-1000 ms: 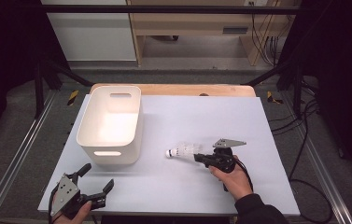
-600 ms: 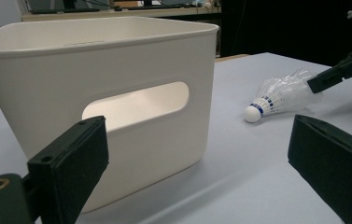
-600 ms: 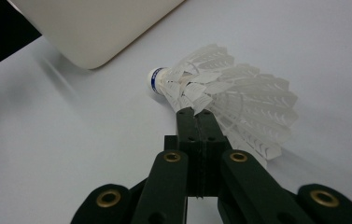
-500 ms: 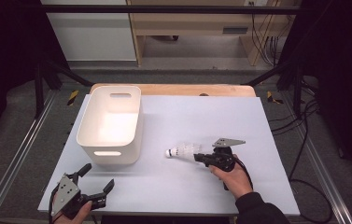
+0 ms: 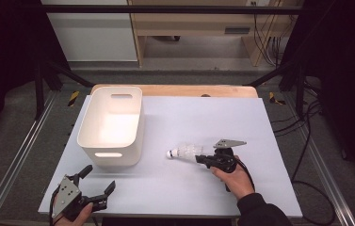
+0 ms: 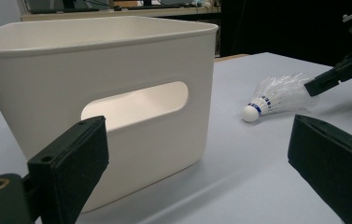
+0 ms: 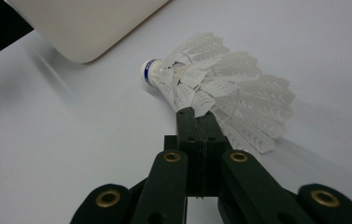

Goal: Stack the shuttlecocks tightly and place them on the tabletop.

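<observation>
The shuttlecock lies on its side on the white table, just right of the white bin, its cork nose pointing toward the bin and its feathered skirt fanning back to the right. The right gripper has it: in the right gripper view the two black jaws are pressed flat together, pinching the edge of the skirt between them, with the cork tip and its blue band aimed up toward the rounded corner of the bin. The right hand rests low on the table behind the tool, the grey three-cornered plate sitting on top of it. Over at the near left corner, the left gripper sits in the left hand with its jaws spread wide and nothing between them. The left gripper view looks across the tabletop between those two pads at the bin's wall and its handle slot, and farther off the shuttlecock lies with the tip of the right gripper on its feathers. The bin stands upright, well apart from the left gripper.
</observation>
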### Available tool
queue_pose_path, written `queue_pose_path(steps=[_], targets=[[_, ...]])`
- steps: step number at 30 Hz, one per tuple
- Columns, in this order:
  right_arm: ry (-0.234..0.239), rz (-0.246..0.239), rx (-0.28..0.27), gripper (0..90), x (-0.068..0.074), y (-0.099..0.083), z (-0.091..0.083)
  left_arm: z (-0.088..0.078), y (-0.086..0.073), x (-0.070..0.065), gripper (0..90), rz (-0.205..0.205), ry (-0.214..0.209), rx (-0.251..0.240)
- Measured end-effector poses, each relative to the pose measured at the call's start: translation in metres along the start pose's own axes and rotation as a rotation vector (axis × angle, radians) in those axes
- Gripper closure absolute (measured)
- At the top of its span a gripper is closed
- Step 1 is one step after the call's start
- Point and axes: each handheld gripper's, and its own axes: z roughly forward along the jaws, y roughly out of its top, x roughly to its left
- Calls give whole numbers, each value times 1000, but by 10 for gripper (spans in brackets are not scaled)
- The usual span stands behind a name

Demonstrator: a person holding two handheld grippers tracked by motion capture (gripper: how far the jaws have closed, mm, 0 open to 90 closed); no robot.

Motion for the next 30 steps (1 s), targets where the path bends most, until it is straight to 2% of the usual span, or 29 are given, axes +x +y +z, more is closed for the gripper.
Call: queue_pose_path(steps=[8,14,18,25,30], targets=[[-2,-1,9,868,0,0,1,0,0,0,52,0,-2,1],[-6,2,17,794,0,-1,1,0,0,0,52,-7,-3,-4],[-17,4,9,691,0,-1,-1,0,0,0,52,-4,-2,0],[-44,4,3,456,3,-1,-8,0,0,0,52,-2,-2,0],[-57,10,5,346,3,-2,-15,0,0,-1,52,1,-4,2]])
